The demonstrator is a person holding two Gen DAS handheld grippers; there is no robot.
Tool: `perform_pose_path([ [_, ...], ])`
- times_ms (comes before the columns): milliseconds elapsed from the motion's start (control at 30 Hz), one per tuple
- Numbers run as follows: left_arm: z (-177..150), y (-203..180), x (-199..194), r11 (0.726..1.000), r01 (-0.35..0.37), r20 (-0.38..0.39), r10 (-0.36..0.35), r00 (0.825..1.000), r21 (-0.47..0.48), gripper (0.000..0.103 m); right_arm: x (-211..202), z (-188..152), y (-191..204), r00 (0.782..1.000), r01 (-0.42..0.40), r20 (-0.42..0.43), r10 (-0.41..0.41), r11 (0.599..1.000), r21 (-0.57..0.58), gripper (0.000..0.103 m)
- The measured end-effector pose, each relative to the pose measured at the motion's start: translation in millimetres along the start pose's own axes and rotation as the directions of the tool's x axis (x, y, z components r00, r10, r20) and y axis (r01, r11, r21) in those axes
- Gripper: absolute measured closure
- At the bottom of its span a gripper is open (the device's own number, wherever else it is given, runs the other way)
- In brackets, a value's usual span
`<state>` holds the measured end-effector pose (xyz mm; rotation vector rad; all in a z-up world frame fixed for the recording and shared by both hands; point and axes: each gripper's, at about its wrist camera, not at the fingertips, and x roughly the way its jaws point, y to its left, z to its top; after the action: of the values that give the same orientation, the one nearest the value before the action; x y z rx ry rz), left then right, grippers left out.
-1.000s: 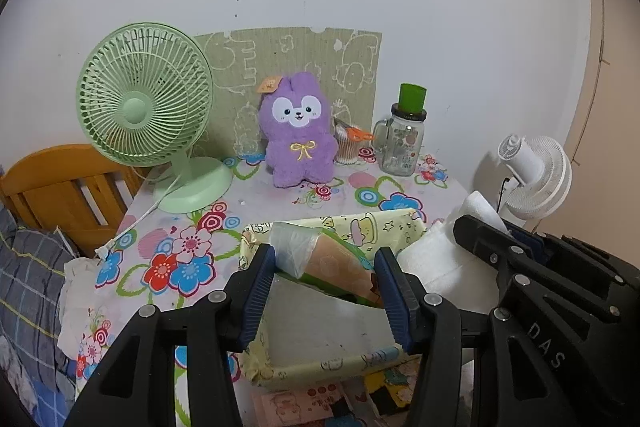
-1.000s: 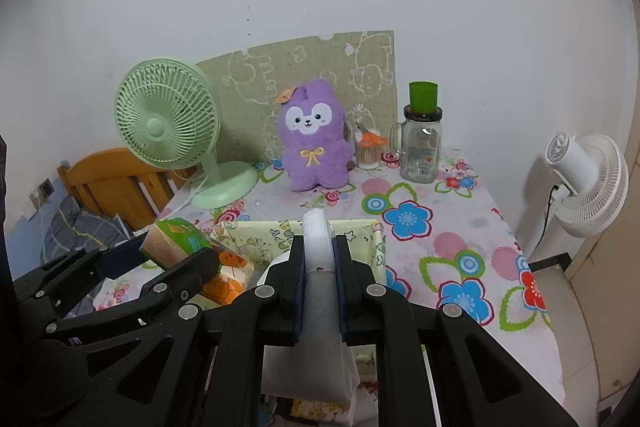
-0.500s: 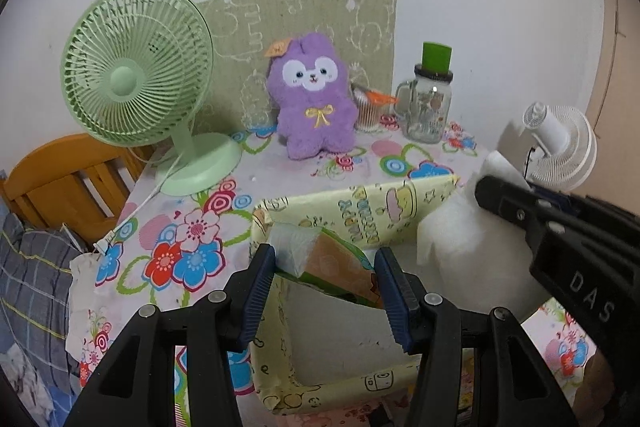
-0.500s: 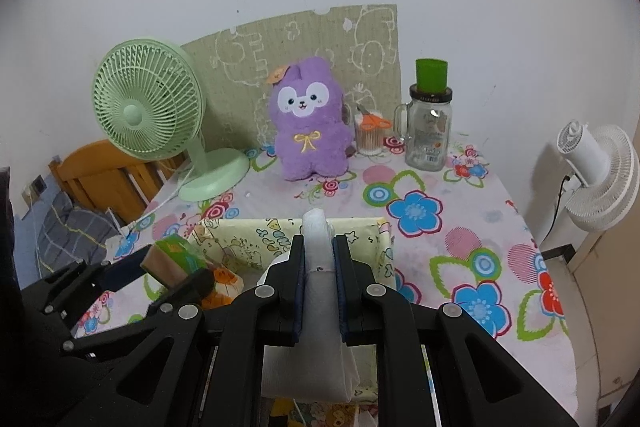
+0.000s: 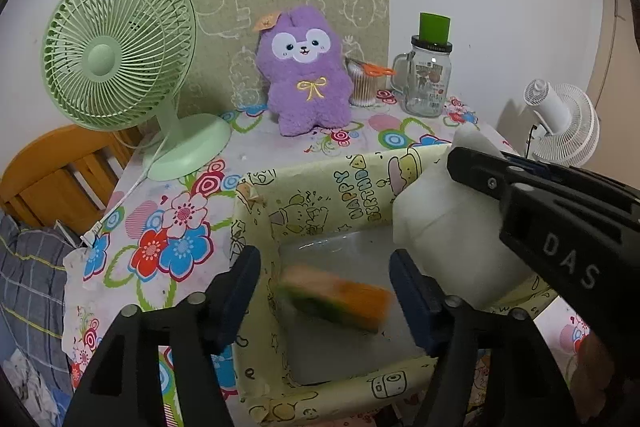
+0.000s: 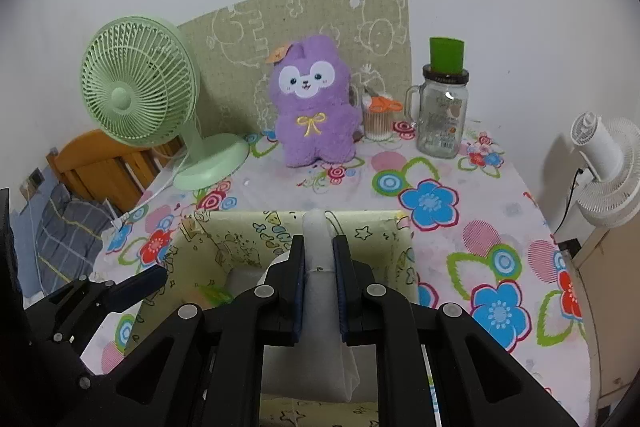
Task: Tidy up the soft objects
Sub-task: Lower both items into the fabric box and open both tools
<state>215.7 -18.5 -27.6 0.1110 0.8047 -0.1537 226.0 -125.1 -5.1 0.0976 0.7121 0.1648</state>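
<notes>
Step in hand: loading the yellow box on the table; the left gripper jaws are opening, and the blurred orange-green packet lies free between them inside the box. The right gripper pinches the white soft pack above the box; next, lower it in, then release.

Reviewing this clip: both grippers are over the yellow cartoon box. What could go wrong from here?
1. The left gripper is opening and the orange-green pack, blurred and clear of its fingers, may land askew in the yellow box.
2. The right gripper pinches a white soft bundle at the box's right wall; lowering it could snag or tip the light box.
</notes>
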Motion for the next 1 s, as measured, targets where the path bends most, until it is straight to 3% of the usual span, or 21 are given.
perform_pose_path([
  [133,-0.2,0.4,-0.1,1.000,0.005,-0.007,-0.005,1.000,-0.001,0.024,5.5,-0.8,0.5,1.000,0.009,-0.018,-0.009,1.000,0.006,0.080],
  [200,-0.6,0.1,-2.3,1.000,0.006,-0.006,-0.006,1.000,-0.002,0.021,6.9,-1.7,-0.3,0.999,0.009,-0.032,-0.009,1.000,0.013,0.071],
  [300,-1.2,-0.8,-7.4,1.000,0.006,0.001,-0.006,1.000,0.001,0.020,3.1,-3.3,-2.1,0.999,0.017,-0.028,-0.016,1.000,0.021,0.028],
  [333,-1.3,-1.0,-8.8,1.000,0.005,0.002,-0.005,1.000,0.002,0.020,-0.5,-3.7,-2.8,1.000,0.020,-0.019,-0.020,1.000,0.023,0.025],
  [600,-6.2,-7.7,-27.9,1.000,0.014,-0.007,-0.014,1.000,-0.010,0.019,-23.9,-6.6,-8.1,0.999,0.037,-0.001,-0.037,0.999,0.025,0.024],
  [700,-10.2,-10.0,-38.7,1.000,-0.021,0.017,0.021,1.000,-0.010,0.010,-35.5,-10.2,-9.8,0.999,0.040,0.008,-0.040,0.999,0.031,0.021],
  [1000,-18.6,-14.1,-65.7,1.000,-0.012,0.039,0.013,0.999,-0.019,0.010,-68.8,-20.3,-9.8,0.998,0.044,0.041,-0.045,0.999,0.026,0.018],
])
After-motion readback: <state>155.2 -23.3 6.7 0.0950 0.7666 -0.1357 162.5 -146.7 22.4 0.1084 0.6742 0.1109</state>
